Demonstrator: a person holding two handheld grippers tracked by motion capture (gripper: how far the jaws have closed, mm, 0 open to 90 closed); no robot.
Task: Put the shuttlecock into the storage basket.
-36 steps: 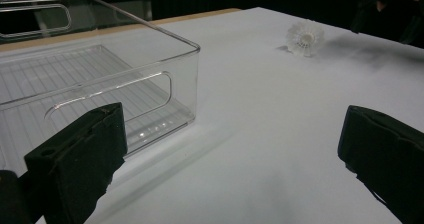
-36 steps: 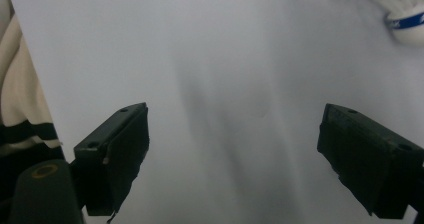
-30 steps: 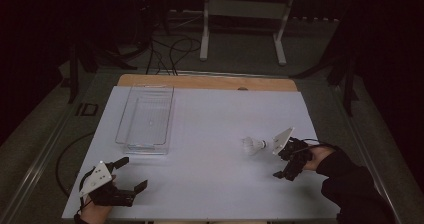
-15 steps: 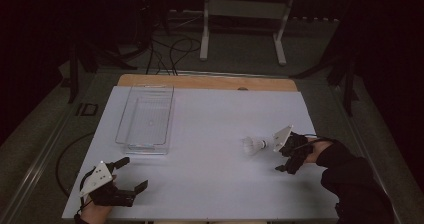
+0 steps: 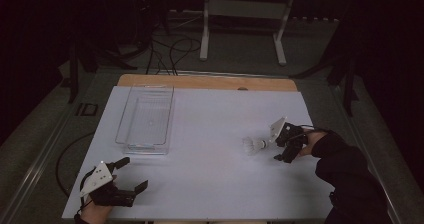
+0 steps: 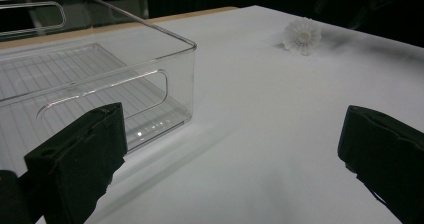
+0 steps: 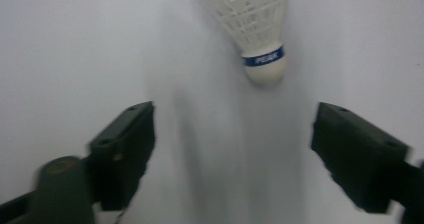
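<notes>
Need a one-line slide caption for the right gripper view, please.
Right gripper, jaws open and just closing, lined up behind a white shuttlecock lying on the white table, cork end toward the jaws.

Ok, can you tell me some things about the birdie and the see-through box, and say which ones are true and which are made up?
1. The shuttlecock lies on the white table. True.
2. The shuttlecock sits inside the clear bin. False: it lies on the table, apart from the bin and to its right in the high view.
3. The right gripper is squeezing the shuttlecock. False: in the right gripper view its jaws are apart, just short of the shuttlecock's rounded tip, though they have just been closing.
4. The left gripper holds nothing. True: its jaws stand open.
5. The shuttlecock has a red band. False: the band is blue.
</notes>
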